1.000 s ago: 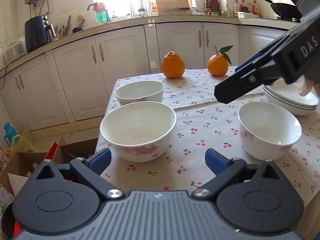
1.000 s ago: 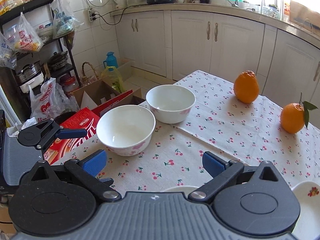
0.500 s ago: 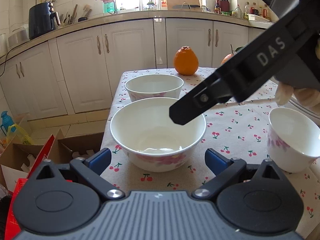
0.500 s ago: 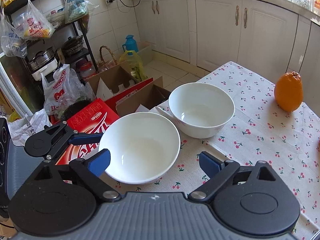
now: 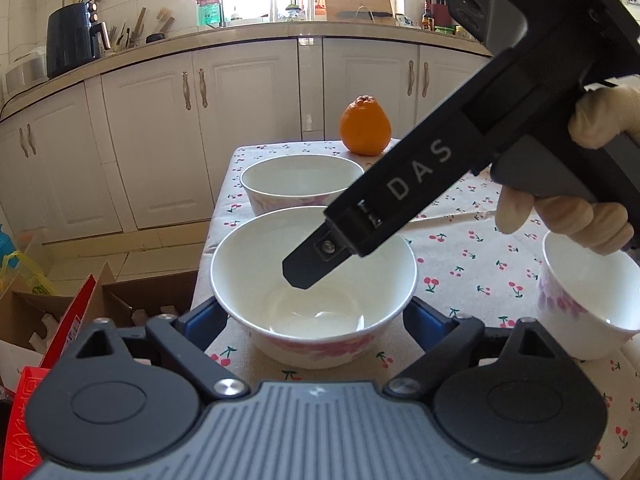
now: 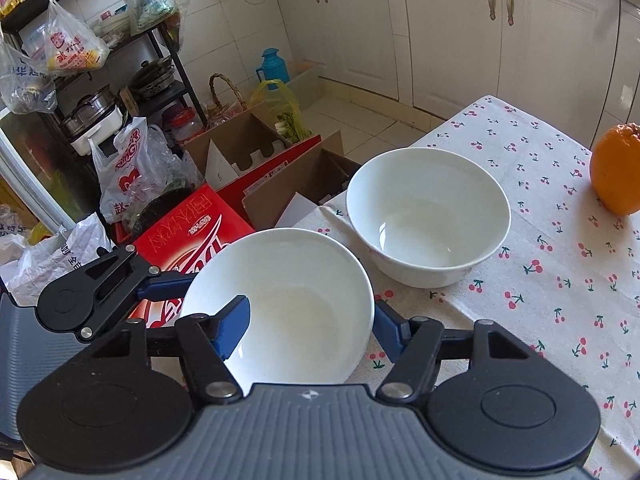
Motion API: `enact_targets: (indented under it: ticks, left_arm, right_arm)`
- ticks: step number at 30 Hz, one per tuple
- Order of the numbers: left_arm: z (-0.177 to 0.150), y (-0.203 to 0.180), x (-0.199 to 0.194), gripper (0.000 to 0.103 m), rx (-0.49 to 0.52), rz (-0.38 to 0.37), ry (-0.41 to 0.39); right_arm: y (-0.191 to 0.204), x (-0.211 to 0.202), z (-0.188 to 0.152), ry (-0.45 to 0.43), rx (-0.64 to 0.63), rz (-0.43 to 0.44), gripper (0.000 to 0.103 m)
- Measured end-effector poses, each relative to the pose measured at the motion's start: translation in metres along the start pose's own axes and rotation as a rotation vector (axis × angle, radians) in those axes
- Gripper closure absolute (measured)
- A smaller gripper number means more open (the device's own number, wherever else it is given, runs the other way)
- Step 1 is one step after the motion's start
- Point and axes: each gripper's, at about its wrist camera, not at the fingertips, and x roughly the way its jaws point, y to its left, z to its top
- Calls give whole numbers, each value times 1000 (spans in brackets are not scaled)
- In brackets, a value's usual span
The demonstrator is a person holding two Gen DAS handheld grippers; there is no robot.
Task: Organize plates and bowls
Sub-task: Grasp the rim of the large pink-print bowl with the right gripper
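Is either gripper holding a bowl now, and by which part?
Nothing is held. Both the left gripper and the right gripper are open around the near bowl, not clamped on it.

Bowls, white with pink floral print: three are standing on the cherry-print tablecloth (image 5: 472,248) — near bowl (image 5: 314,284), far bowl (image 5: 300,184), right bowl (image 5: 588,300). The right wrist view is showing only two of them. Oranges: one (image 5: 365,125) is sitting at the far table edge. Handheld grippers: two are showing, left gripper (image 5: 314,320) and right gripper (image 6: 308,328). Cardboard boxes: at least two are lying on the floor, brown box (image 6: 240,148) and red box (image 6: 192,228). Blue thermos jugs: one (image 6: 273,66).
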Motion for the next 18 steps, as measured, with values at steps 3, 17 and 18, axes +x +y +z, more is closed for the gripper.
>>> enact_targets:
  ticks: [3,17,18]
  left_arm:
    - [0,1,-1,10,-2,-2,-2]
    - [3,1,-1,10,-1,1,4]
    - [4,1,-1,10,0,1,5]
  right_arm:
    - [-2,2,1,4,8,6,34]
    - [-1,5,3,9,22,16,35]
    - [-1,5,3,8,23,15,35]
